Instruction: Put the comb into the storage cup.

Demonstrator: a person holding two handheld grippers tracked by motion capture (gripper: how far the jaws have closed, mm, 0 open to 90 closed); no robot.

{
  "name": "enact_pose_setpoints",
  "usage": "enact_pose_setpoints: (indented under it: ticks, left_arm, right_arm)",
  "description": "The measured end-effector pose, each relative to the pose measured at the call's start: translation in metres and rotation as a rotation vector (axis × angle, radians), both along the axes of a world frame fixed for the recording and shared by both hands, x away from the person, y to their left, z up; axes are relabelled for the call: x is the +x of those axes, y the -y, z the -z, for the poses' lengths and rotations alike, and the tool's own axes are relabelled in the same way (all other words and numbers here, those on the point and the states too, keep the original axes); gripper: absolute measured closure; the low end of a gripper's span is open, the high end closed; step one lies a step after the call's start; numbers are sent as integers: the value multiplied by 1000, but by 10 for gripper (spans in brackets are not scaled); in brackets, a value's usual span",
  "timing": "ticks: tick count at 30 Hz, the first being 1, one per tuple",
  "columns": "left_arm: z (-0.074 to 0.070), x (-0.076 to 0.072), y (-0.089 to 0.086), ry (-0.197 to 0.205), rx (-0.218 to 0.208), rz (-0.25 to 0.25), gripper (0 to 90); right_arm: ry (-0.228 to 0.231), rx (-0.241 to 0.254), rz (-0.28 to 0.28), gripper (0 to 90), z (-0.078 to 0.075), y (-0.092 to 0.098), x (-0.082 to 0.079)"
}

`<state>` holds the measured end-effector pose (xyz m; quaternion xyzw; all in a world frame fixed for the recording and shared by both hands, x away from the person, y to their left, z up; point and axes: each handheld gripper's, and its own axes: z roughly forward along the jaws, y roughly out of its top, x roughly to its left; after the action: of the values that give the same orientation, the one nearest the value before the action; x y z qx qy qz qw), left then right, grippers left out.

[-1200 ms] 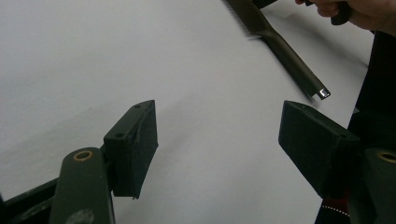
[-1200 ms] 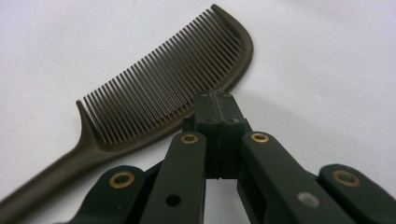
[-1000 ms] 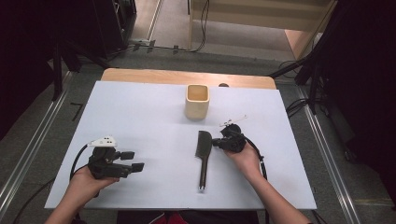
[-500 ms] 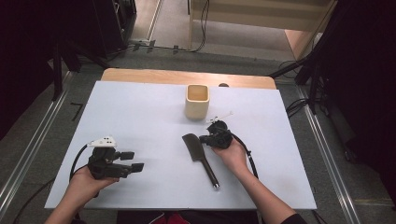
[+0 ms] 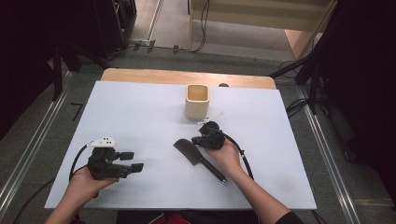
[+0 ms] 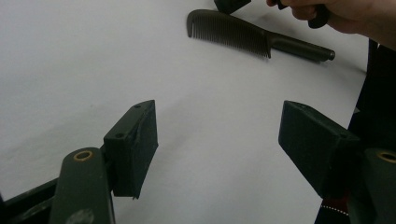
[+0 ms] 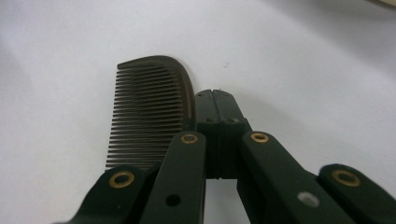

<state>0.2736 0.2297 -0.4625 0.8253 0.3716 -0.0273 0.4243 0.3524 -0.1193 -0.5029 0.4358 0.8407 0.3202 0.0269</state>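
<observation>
A dark comb (image 5: pixel 198 159) lies slanted on the white table (image 5: pixel 140 112), its toothed head toward the upper left and its handle toward the lower right. My right gripper (image 5: pixel 195 140) is shut, with nothing between its pads. It rests right beside the comb's spine, pointing left. In the right gripper view the closed jaws sit against the comb (image 7: pixel 147 112) on its right side. My left gripper (image 5: pixel 133 161) is held at the front left, open and empty. In its own view the left gripper (image 6: pixel 219 126) faces the comb (image 6: pixel 233 32) from a distance.
A beige square cup (image 5: pixel 197 100) stands upright at the back centre, just behind the right gripper. A wooden strip (image 5: pixel 187 77) runs along the table's far edge. Cables trail from both grippers toward the front.
The right gripper has moved left, staying shut. The comb has turned from straight front-to-back to slanted, its head swinging left and its handle end right. The left gripper stayed still.
</observation>
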Motion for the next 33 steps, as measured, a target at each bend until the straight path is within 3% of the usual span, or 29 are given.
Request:
enact_pose_setpoints:
  ticks: [12, 13, 16, 19, 23, 33]
  left_arm:
    - [0, 0, -1, -3, -5, -6, 292]
    - [0, 0, -1, -3, -8, -5, 292]
    - [0, 0, -1, -2, -8, -7, 292]
    - [0, 0, -2, 2, -10, -9, 291]
    - [0, 0, -2, 4, -8, -9, 291]
    - [0, 0, -3, 3, -9, -13, 290]
  right_arm:
    - [7, -7, -9, 873, -1, -5, -1]
    - [15, 11, -15, 797, -3, -1, 1]
    - [24, 22, -15, 763, -6, 3, 1]
    - [39, 47, -20, 629, -13, 8, 0]
    - [31, 136, -54, 460, -23, 17, -3]
    - [96, 155, -54, 307, -40, 36, -19]
